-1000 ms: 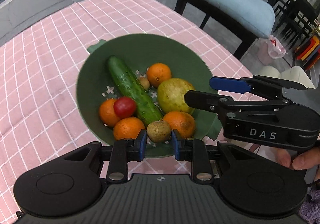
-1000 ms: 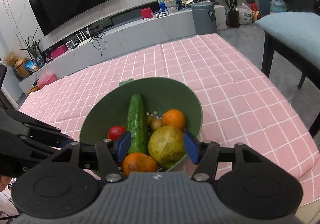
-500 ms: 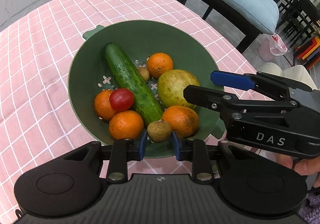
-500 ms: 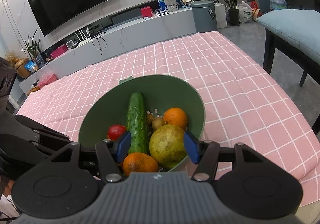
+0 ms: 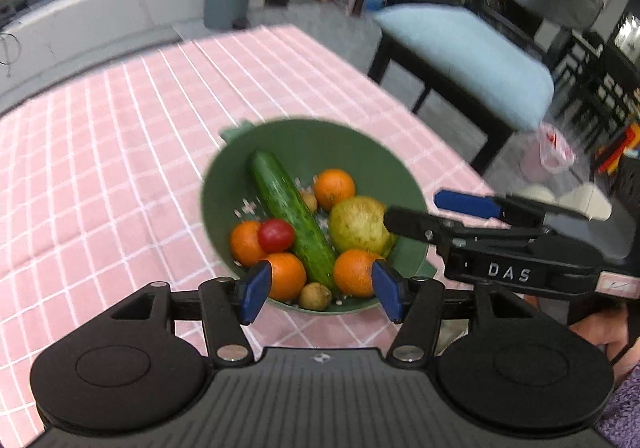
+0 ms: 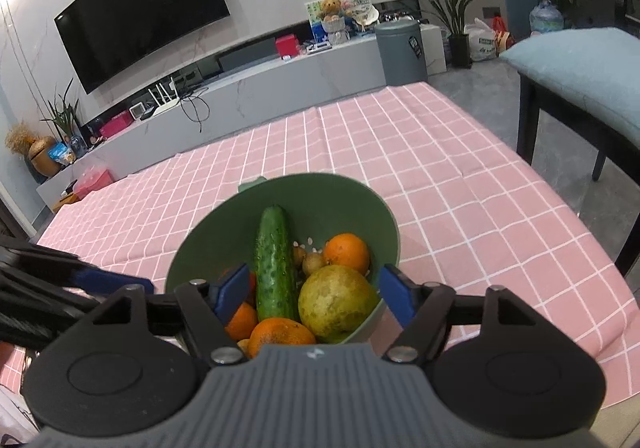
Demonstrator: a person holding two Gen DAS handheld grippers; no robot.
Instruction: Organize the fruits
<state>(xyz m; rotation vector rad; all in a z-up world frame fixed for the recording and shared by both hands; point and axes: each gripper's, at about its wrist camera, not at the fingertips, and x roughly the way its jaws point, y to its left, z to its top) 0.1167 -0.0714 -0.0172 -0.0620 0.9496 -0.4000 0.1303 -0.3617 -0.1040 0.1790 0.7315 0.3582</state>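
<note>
Fruits sit heaped in the green bowl (image 5: 404, 184) on the pink checked cloth (image 5: 100, 176) — nothing picked yet. Left gripper (image 5: 320, 290) and right gripper (image 6: 314, 294) hover at its near rim, jaws apart, empty. Next — probably choosing one orange (image 5: 354, 272) and closing gently.

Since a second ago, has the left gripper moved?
Yes. The left gripper opened and pulled back from the small brown fruit, which lies free in the green bowl.
</note>
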